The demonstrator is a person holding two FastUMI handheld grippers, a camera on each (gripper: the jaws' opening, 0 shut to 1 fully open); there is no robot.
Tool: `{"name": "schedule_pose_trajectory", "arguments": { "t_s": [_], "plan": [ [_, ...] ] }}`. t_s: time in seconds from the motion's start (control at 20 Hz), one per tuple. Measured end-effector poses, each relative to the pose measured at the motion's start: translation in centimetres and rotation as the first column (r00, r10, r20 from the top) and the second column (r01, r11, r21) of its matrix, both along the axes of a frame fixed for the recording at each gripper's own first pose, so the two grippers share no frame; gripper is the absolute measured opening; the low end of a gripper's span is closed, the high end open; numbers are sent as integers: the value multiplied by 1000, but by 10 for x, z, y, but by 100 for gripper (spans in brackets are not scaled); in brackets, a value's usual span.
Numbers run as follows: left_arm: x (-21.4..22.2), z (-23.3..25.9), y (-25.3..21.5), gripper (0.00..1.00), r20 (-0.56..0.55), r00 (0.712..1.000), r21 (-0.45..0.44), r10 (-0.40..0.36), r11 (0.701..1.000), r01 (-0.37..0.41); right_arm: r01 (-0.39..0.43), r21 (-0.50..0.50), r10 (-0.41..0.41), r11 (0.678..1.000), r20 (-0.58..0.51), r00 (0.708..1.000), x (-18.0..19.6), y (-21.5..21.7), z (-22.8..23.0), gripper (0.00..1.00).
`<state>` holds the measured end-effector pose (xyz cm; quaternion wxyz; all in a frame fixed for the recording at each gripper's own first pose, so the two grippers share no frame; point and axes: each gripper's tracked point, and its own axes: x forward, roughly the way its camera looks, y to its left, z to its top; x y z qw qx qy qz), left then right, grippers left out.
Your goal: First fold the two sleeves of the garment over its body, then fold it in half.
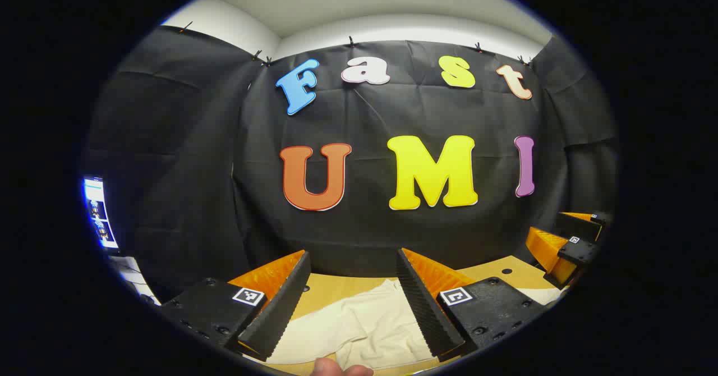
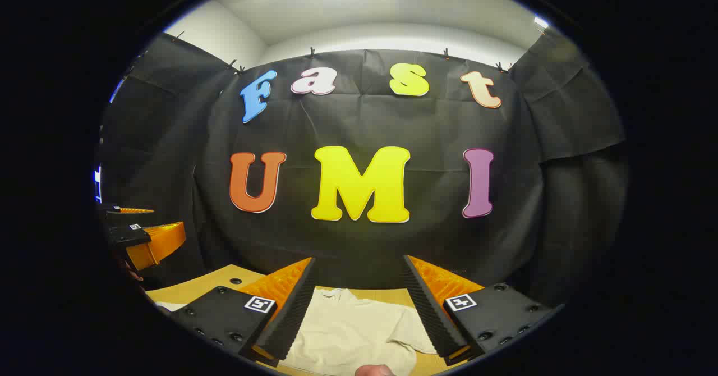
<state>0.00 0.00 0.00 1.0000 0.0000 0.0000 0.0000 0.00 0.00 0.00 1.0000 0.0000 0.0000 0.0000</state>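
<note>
Wooden table (image 1: 348, 286) runs across the bottom of both views, black cloth wall behind it, white ceiling at the top. A lit screen (image 1: 100, 213) sits at the left edge of the left gripper view.

Cream garment (image 1: 359, 325) lies rumpled on the table, low centre in the left gripper view; in the right gripper view I see it (image 2: 348, 331) low centre too, a sleeve trailing toward lower right. Bare wood shows beyond its far edge, up to the cloth.

My left gripper (image 1: 353, 303) is held level above the garment, fingers wide apart, gripping nothing. Right gripper (image 2: 356, 308) likewise: spread wide, empty, garment between the fingers below. A fingertip (image 1: 342, 369) pokes in at bottom centre.
</note>
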Motion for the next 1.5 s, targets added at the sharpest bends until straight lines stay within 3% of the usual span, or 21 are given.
{"name": "schedule_pose_trajectory", "arguments": {
  "t_s": [0.4,1.5],
  "plan": [
    [7,4,-21,97,18,999,-7,-37,999,37,40,36,-39,999,-22,999,10,-10,-4,92],
    [15,-13,-30,97,-14,998,-7,-64,998,64,22,12,-21,1000,-43,999,13,-18,-10,94]
  ]
}}
